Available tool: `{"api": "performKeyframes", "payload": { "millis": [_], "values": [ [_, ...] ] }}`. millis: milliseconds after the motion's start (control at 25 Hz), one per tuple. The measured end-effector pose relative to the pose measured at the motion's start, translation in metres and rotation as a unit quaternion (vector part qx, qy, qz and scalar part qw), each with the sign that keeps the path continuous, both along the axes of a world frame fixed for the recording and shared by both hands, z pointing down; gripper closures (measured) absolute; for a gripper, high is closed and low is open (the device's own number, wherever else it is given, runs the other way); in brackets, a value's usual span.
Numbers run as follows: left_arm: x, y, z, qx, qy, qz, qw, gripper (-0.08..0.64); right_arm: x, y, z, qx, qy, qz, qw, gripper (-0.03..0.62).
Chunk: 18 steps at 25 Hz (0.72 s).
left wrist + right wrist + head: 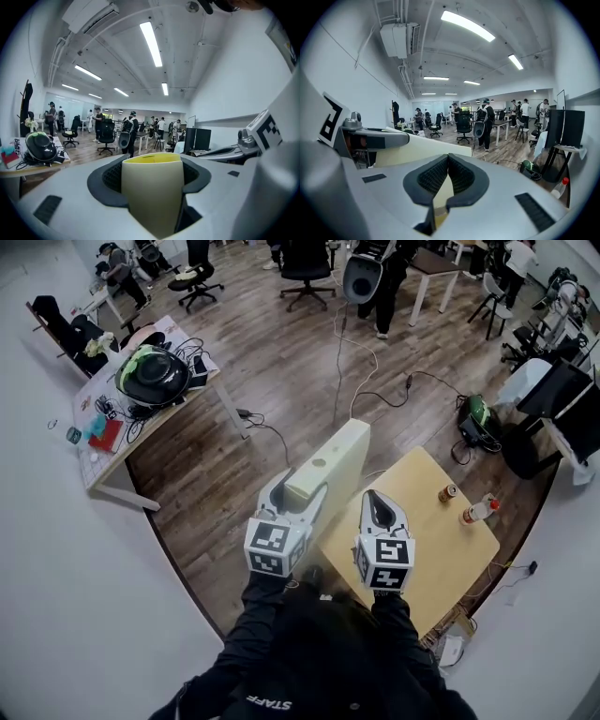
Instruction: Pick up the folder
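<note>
A thick cream folder [333, 460] hangs in the air, tilted, above the left side of a small wooden table [441, 545]. My left gripper [295, 488] is shut on its near end; in the left gripper view the folder's [152, 192] spine fills the gap between the dark pads of that gripper [152, 164]. My right gripper [380, 504] hovers just right of the folder, apart from it. Its pads [461, 176] meet and hold nothing in the right gripper view, where the folder [422, 152] shows at the left.
A can [448, 493] and a bottle [478, 511] stand on the table's right side. A long desk [122, 451] with a black helmet [152, 376] stands at left. Cables [361, 395] trail across the wood floor. Office chairs and people fill the far end.
</note>
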<state>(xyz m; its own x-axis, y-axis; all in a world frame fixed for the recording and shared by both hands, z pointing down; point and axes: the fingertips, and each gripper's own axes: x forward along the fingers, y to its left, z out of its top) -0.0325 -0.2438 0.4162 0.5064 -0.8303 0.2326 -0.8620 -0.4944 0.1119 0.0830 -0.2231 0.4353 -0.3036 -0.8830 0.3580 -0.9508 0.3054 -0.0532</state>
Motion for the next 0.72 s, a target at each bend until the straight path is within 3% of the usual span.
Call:
{"api": "performKeyframes", "payload": {
  "millis": [200, 720],
  "values": [
    [0.009, -0.001, -0.017, 0.027, -0.025, -0.018, 0.9992, 0.258, 0.013, -0.003, -0.019, 0.023, 0.006, 0.009, 1.0, 0.569],
    [0.018, -0.002, -0.029, 0.043, -0.021, -0.049, 0.9977, 0.259, 0.032, -0.011, -0.039, 0.061, 0.01, 0.016, 0.998, 0.569]
  ]
}}
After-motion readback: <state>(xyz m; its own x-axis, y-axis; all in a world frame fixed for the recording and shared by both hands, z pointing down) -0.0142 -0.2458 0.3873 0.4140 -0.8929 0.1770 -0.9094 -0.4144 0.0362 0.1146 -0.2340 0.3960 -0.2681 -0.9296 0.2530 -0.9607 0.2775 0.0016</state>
